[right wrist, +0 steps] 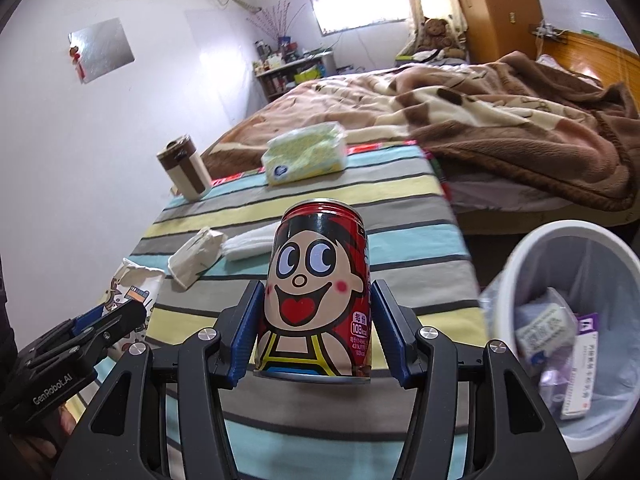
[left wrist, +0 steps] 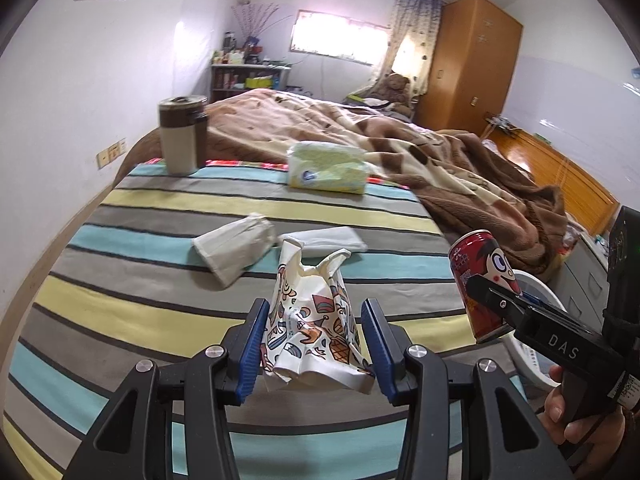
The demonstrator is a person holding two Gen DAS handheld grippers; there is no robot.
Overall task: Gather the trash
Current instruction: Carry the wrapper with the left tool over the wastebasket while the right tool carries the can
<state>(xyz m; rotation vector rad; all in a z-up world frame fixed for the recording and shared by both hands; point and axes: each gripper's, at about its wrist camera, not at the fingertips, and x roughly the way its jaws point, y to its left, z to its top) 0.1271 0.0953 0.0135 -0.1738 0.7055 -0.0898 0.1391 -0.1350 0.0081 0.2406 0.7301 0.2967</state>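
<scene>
My left gripper (left wrist: 316, 340) is shut on a crumpled patterned paper cup (left wrist: 316, 320), lifted above the striped cloth. The same cup (right wrist: 136, 288) shows at the lower left of the right wrist view. My right gripper (right wrist: 316, 328) is shut on a red drink can (right wrist: 320, 284) with a cartoon face, held upright; that can (left wrist: 480, 280) appears at the right of the left wrist view. A white trash bin (right wrist: 520, 280) lined with a bag stands to the right of the table and holds several packets. A beige crumpled paper bag (left wrist: 236, 248) and folded white tissues (left wrist: 332, 240) lie on the cloth.
The table carries a striped cloth (left wrist: 160, 280). A brown and cream lidded canister (left wrist: 182, 136) and a green tissue pack (left wrist: 328, 168) stand at its far edge. A bed with a brown blanket (left wrist: 440, 152) lies behind. A hand (left wrist: 576, 412) holds the right gripper.
</scene>
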